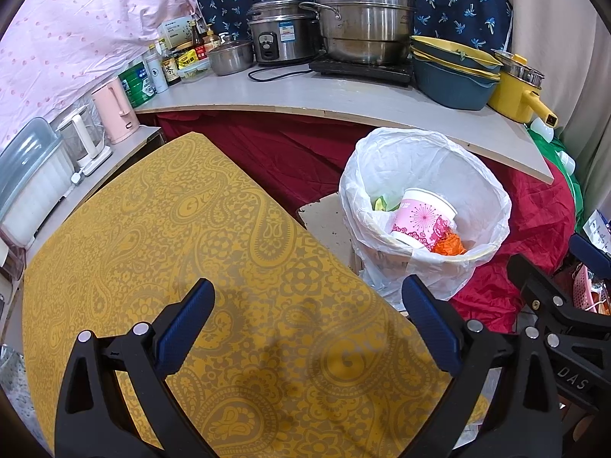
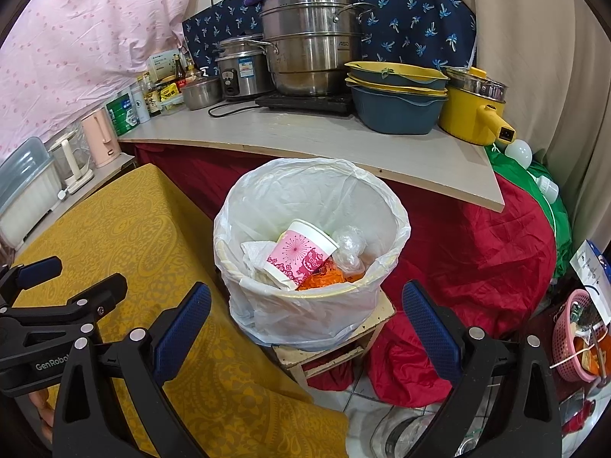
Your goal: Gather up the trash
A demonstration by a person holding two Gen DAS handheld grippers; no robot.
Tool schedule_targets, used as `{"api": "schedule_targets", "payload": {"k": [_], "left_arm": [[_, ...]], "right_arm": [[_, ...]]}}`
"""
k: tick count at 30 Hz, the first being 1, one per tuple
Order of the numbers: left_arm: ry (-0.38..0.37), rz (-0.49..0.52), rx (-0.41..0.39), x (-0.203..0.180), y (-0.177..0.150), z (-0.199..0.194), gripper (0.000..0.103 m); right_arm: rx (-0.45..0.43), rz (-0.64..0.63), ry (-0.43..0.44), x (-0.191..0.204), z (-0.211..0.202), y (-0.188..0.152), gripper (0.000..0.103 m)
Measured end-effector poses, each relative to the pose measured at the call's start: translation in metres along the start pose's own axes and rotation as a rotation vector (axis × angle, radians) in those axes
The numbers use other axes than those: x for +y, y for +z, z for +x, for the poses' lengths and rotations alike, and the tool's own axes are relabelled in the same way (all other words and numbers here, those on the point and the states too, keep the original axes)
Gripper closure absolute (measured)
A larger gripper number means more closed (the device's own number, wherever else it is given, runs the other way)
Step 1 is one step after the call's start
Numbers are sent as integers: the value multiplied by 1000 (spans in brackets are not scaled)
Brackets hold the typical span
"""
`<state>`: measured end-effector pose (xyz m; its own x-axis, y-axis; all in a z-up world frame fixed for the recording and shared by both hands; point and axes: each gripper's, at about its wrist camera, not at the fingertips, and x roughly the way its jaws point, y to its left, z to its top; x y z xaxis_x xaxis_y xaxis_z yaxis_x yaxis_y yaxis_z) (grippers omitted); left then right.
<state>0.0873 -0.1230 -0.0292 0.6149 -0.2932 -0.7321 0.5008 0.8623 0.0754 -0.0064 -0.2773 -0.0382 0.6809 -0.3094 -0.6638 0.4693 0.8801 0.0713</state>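
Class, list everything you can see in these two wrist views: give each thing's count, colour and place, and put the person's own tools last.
Bin: one, white liner, on a low wooden stand beside the table.
Paper cup: one, pink and white, tilted inside the bin.
Orange wrapper: one, in the bin under the cup.
Table: one, yellow patterned cloth, left of the bin.
Steamer pot: one stack, steel, on the back shelf.
Rice cooker: one, steel, left of the steamer.
Basins: one stack, blue and yellow, right of the steamer.
Yellow pot: one, at the shelf's right end.
Pink kettle: one, on the left counter.
Red cloth: one, draped below the shelf.
Left tool: open, over the table.
Right tool: open, before the bin.
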Motion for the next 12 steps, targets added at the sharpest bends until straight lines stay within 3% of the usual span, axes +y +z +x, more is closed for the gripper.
{"api": "schedule_targets", "payload": {"k": [12], "left_arm": [[-11,-2,-2,2,0,2,9]], "right_arm": [[5,10,-2,-4,3,-6,6]]}}
